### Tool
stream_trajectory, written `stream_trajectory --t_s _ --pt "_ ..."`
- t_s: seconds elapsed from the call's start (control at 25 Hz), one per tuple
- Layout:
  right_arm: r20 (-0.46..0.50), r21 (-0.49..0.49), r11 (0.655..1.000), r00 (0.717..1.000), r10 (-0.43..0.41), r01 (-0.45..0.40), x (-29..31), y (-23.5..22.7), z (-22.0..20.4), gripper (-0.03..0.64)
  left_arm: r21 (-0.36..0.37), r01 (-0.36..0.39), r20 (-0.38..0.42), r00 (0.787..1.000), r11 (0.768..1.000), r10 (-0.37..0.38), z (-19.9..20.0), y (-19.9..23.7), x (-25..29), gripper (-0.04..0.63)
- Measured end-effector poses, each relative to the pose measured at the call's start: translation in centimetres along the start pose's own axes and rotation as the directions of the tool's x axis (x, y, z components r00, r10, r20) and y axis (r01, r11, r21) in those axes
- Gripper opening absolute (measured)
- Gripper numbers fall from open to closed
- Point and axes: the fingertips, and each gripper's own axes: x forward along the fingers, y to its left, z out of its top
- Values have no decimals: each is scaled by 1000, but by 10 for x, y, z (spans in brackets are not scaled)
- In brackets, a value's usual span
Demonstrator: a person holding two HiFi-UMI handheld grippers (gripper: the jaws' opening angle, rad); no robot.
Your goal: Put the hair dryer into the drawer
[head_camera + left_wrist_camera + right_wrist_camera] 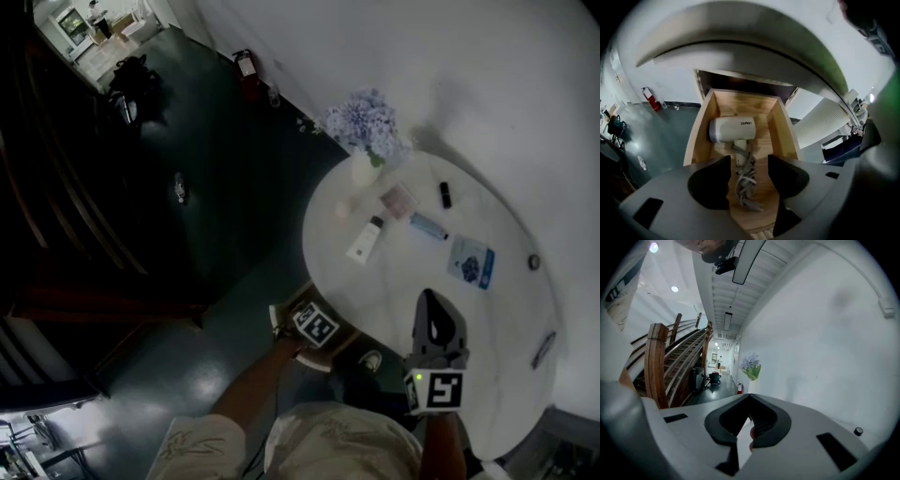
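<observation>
Hair dryer [732,129] lies at drawer [699,126] back, cord [745,180] bundled in front. My left hand-held gripper [749,161] hovers above, jaws apart, empty; placement looks done. Right hand-held gripper [749,397] closed, parked over bench [506,309] edge.

Flower vase [362,165], tube [365,240] on table [511,323]

The drawer [696,136] is open from above. The hair dryer [732,129] fills its far end and the cord [745,180] runs down the centre. Wooden walls close both sides, and the surface [754,28] overhangs at the frame top.
</observation>
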Motion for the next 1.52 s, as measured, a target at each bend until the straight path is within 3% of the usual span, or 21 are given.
stream_trajectory --t_s 0.16,0.44,0.56,0.64,0.72,0.84,0.96,1.12,1.2,1.32,1.52 --pt "33 22 1000 999 5 -6 -2 1 6 3 -20 10 9 1000 1000 -10 -4 -8 -24 253" --pt "73 62 998 997 -9 4 -7 -4 12 3 -71 -35 106 993 997 43 10 -21 -77 253" --pt "84 73 997 996 -21 15 -11 -10 15 3 -103 -66 172 982 993 83 23 -28 -108 253" --pt "92 76 997 995 -31 25 -13 -15 15 3 -123 -94 251 960 988 123 42 -30 -132 253" --pt "98 82 996 994 -44 36 -16 -20 17 3 -157 -112 351 922 981 161 67 -32 -160 253" --pt "111 87 995 992 -65 55 -21 -28 20 3 -200 -124 497 842 972 210 106 -38 -202 253" --pt "130 83 993 987 -90 80 -29 -39 24 3 -201 -164 624 739 966 255 145 -47 -238 253" --pt "149 92 988 979 -137 124 -41 -57 28 3 -186 -215 761 586 959 279 194 -63 -281 252" --pt "154 103 983 974 -165 150 -49 -68 28 3 -169 -233 806 526 958 270 216 -74 -298 252" --pt "166 110 977 965 -201 185 -61 -82 30 3 -157 -213 853 463 964 241 244 -91 -314 252" --pt "184 136 960 945 -269 246 -81 -103 36 3 -87 -228 888 423 970 179 281 -117 -321 250"
